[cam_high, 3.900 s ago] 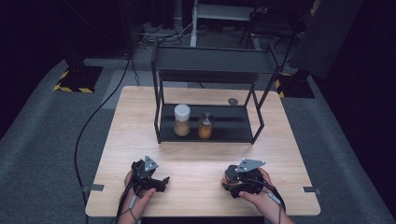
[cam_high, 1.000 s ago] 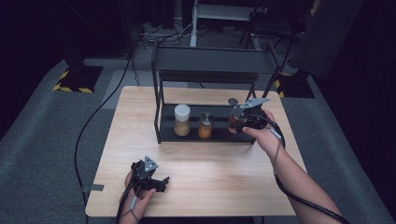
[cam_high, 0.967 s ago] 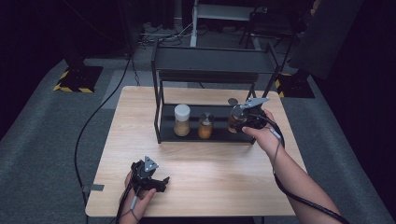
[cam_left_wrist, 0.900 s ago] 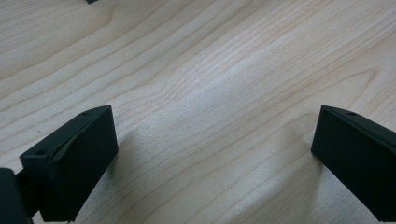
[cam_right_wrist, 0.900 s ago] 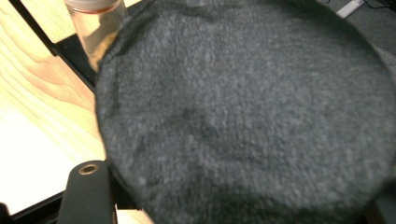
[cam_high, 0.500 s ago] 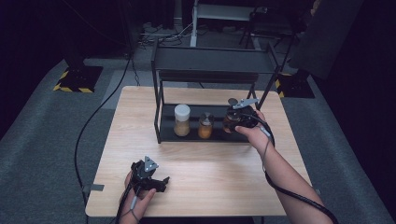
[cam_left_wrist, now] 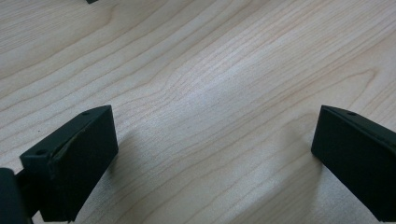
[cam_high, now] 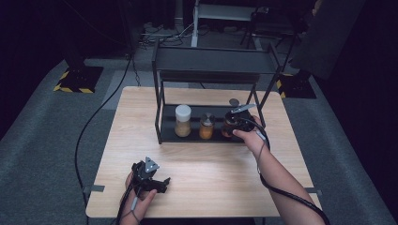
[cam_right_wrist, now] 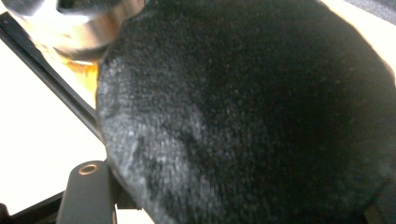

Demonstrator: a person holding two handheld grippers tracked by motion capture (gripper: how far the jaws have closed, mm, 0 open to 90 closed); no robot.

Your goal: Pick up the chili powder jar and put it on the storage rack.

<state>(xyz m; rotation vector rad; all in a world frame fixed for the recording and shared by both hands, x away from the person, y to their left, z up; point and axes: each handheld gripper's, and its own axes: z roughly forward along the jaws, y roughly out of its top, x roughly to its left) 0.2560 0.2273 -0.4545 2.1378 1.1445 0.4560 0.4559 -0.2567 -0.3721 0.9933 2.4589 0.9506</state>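
While the right gripper point(cam_high: 233, 123) sat at the right end of the black metal rack's point(cam_high: 162, 117) lower shelf, it was clamped on a dark-lidded jar with brownish contents point(cam_high: 228, 129) — jaws as narrow as they go, with the jar's black lid point(cam_right_wrist: 261, 116) right up against the lens in the right gripper view. Whether the jar base rested on the shelf or hung just above it could not be told.

Status, judged from the layout:
- Done: a white-lidded jar of tan powder point(cam_high: 182, 121) and a small amber jar with a dark cap point(cam_high: 206, 127) stood upright on the lower shelf, just beside each other; the held jar was next in line, approx. at the third slot.
- Left: seat the jar flat, release, pull the gripper back w/o knocking the amber jar or the rack's front post.
- Top shelf looked bare.

The left gripper point(cam_high: 152, 177) rested near the front edge of the light wooden table point(cam_high: 211, 164) — jaws wide apart, nothing between them, plain wood grain below.

Est. progress: late stage, placement nearly complete.
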